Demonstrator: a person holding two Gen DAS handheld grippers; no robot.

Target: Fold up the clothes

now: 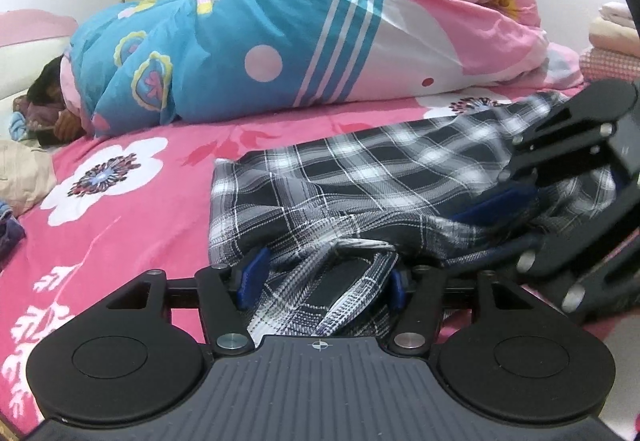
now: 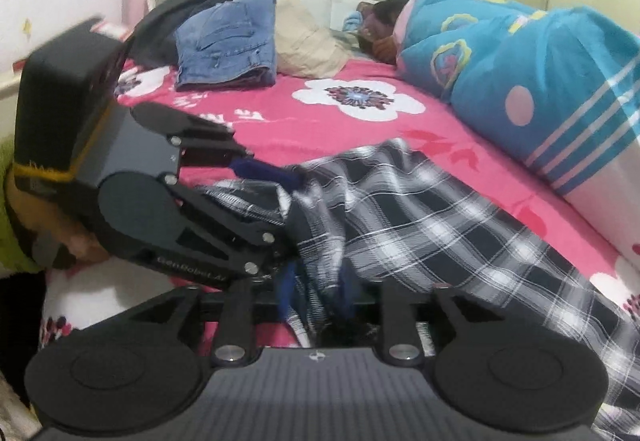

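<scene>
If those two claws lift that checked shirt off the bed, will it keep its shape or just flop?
Probably flop: the checked shirt already bunches into soft folds where the left claw grips it. It looks thin and light, so it should hang limp between the left and right claw. It likely drags rather than slides on the bedsheet.

Soft woven cloth here: the plaid shirt (image 1: 360, 177) is thin, matt and creased, gathered between the blue rubbery-looking pads (image 1: 256, 271) of the left gripper (image 1: 324, 281). That gripper's body is matt black plastic, ribbed on its near plate, with shiny metal pins. The right gripper (image 2: 316, 301) shows the same matt black finish. The bed sheet (image 2: 280, 121) is smooth printed cotton-like cloth. Far left, folded jeans (image 2: 228, 41) are coarse denim; the quilt (image 1: 260, 41) is puffy, soft fabric.
</scene>
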